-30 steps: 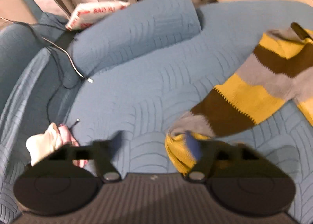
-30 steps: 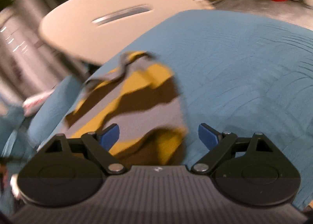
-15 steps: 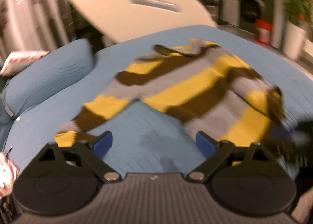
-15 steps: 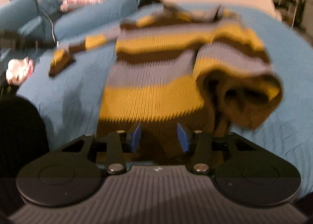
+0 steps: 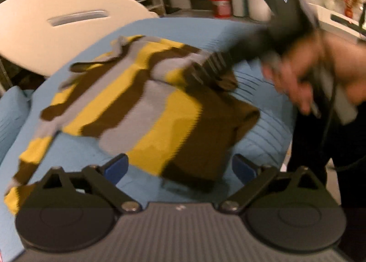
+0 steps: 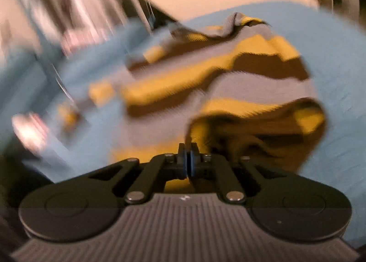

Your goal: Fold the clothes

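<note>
A yellow, brown and grey striped sweater [image 5: 146, 106] lies spread on a blue quilted cover [image 5: 263, 138]. My left gripper [image 5: 180, 168] is open and empty, just short of the sweater's near hem. My right gripper [image 6: 188, 163] has its jaws closed together at the sweater's [image 6: 228, 83] brown hem; whether cloth is pinched between them is blurred. The right gripper also shows in the left wrist view [image 5: 219, 65], held by a hand over the sweater's folded-in right sleeve.
A cream rounded board [image 5: 57, 24] stands behind the bed. A red bucket [image 5: 220, 3] and shelves are far back. A blue pillow [image 5: 11, 120] lies at the left. The person's dark body [image 5: 331, 147] is at the right edge.
My left gripper swung from the left sleeve cuff round to the hem side and stayed open. My right gripper went from open, to narrowing over the hem, to closed.
</note>
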A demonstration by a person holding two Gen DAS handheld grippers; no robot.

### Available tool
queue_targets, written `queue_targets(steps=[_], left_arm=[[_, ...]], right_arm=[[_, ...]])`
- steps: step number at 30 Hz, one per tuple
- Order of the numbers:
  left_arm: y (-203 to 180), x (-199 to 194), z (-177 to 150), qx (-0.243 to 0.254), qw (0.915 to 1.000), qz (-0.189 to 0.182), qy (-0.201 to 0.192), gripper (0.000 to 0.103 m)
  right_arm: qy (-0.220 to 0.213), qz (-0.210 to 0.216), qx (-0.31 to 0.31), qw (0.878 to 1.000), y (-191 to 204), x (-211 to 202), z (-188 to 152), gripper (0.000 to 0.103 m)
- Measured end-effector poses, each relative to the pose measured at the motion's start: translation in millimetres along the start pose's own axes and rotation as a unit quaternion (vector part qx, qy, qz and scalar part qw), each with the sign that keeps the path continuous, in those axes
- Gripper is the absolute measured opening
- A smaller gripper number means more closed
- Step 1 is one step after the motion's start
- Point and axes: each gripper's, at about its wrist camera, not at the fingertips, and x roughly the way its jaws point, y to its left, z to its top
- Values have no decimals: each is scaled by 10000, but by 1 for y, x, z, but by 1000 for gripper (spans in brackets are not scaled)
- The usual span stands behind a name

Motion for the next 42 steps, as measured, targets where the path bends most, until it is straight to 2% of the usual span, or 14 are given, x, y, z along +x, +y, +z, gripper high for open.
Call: queue_targets(steps=[10, 13, 14, 15, 17, 20, 24, 27, 29, 33, 34, 35, 38, 42], left_arm=[[-9, 33, 9, -766, 9918, 890, -509, 97], [-3, 41, 6, -808, 9896, 1149, -307, 49], [4, 42, 5, -891, 9889, 1171, -195, 2], [18, 41, 2, -1139, 9860, 1212, -126, 3], [62, 24, -9, -2075, 9649, 1573, -328, 3], [113, -5, -27, -3130, 9293, 1884, -543, 3], [150, -31, -47, -3741, 8951, 2313, -738, 0], [164, -38, -59, -4072, 8790, 2336, -833, 0], [164, -35, -58, -4053, 8868, 2091, -747, 5], [146, -22, -47, -3778, 9160, 1214, -591, 66], [139, -17, -43, -3670, 9221, 1064, -613, 74], [131, -11, -38, -3561, 9278, 914, -636, 87], [107, 5, -29, -3261, 9411, 638, -629, 92], [78, 23, -25, -2638, 9624, 509, -403, 92]], right_arm=[[-595, 924, 895, 9899, 1, -28, 36, 6], [-625, 1132, 944, 9871, 6, -29, 32, 7], [-624, 1170, 913, 9870, 7, -30, 31, 8], [-599, 1194, 876, 9872, 8, -30, 29, 9], [-442, 1177, 770, 9891, 8, -30, 25, 11], [-134, 768, 410, 9961, -1, -37, 19, 44], [-691, -726, -309, 9945, -19, -55, 15, 69], [-516, -1603, -338, 9851, -43, -41, 19, 70], [-130, -2098, -264, 9773, -64, -17, 21, 68], [-183, -2473, 259, 9684, -96, 3, 17, 68], [-158, -2422, 206, 9699, -98, 8, 18, 61], [-119, -2309, -20, 9729, -94, 11, 20, 11], [-498, -2003, -565, 9768, -72, -5, 38, 6], [-1966, -2691, -1993, 9215, -23, -73, 68, 5]])
